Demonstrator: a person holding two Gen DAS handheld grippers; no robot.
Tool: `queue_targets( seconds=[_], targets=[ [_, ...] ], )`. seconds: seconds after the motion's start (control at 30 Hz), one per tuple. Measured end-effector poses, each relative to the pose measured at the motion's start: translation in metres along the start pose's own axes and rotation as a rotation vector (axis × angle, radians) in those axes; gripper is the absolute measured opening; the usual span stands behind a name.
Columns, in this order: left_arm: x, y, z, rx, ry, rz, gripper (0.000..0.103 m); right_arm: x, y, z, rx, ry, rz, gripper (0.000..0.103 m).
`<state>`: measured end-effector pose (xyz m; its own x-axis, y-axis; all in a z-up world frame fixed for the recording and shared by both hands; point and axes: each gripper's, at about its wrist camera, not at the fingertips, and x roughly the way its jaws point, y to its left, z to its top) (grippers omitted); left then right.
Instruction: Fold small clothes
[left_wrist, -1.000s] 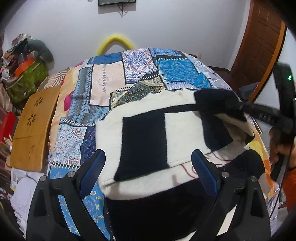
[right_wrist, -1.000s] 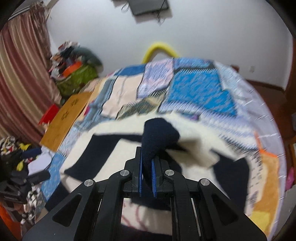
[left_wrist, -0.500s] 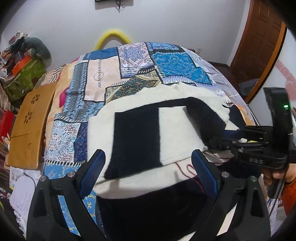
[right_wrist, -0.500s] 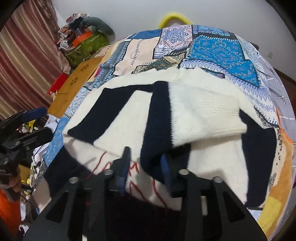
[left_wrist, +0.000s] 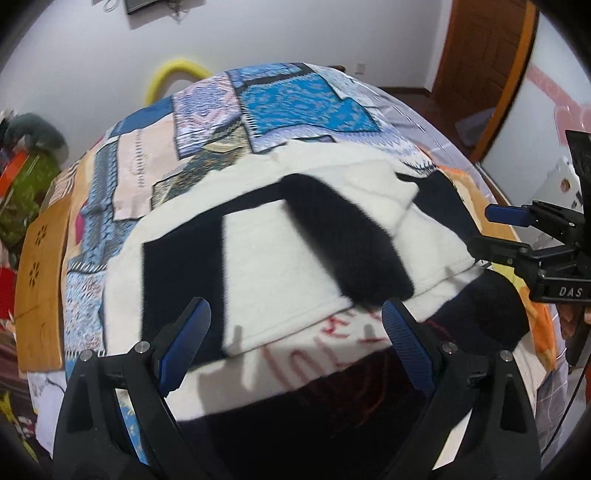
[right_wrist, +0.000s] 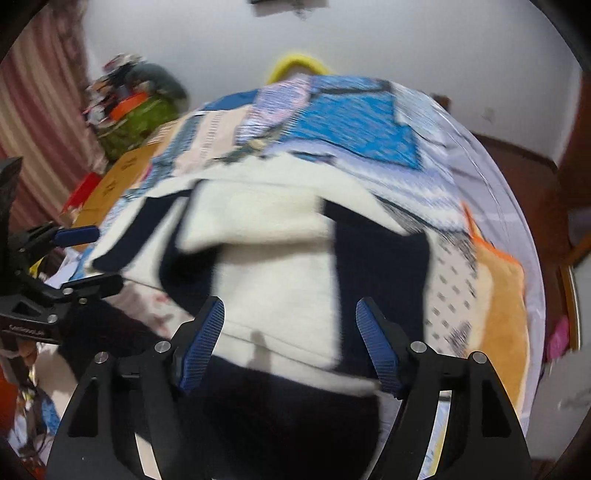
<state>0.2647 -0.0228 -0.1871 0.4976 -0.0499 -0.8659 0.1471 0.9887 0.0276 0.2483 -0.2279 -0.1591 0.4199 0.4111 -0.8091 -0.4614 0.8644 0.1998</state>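
On the bed, spread over a patchwork bedspread, lies a cream and navy sweater with red stitching near its lower edge. One navy-cuffed sleeve is folded diagonally across the cream body, its cuff end close to the hem.

Seen from the left wrist, the left gripper hangs over the near part of the sweater with its jaws standing wide apart and nothing between the blue pads; the folded sleeve's cuff lies just ahead of its right finger. The right gripper shows at the right edge of that view, just off the sweater's side, gripping nothing.

From the right wrist view, which is blurred, the right gripper is well spread, its jaws having just been opening, and no cloth is caught between them; the cream body and a navy panel lie beneath and ahead of its fingers. The left gripper appears at the left edge there, over the sweater's far side.

A wooden board rests along the bed's left edge.
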Motion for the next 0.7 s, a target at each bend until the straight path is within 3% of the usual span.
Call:
queue_targets(
  seconds=[0.2, 0.37, 0.5, 0.7],
  targets=[
    [0.024, -0.029, 0.022, 0.041, 0.017, 0.006, 0.094, 0.011, -0.044, -0.019, 0.122, 0.027, -0.029, 0.071],
    [0.056, -0.044, 0.037, 0.066, 0.052, 0.073, 0.094, 0.021, -0.060, -0.030, 0.160, 0.044, -0.013, 0.071],
    [0.072, -0.038, 0.041, 0.043, 0.062, 0.129, 0.094, 0.033, -0.063, -0.034, 0.164, 0.067, 0.004, 0.071],
    [0.067, -0.007, 0.046, -0.029, 0.017, 0.203, 0.094, 0.040, -0.070, -0.038, 0.191, 0.070, 0.038, 0.071]
  ],
)
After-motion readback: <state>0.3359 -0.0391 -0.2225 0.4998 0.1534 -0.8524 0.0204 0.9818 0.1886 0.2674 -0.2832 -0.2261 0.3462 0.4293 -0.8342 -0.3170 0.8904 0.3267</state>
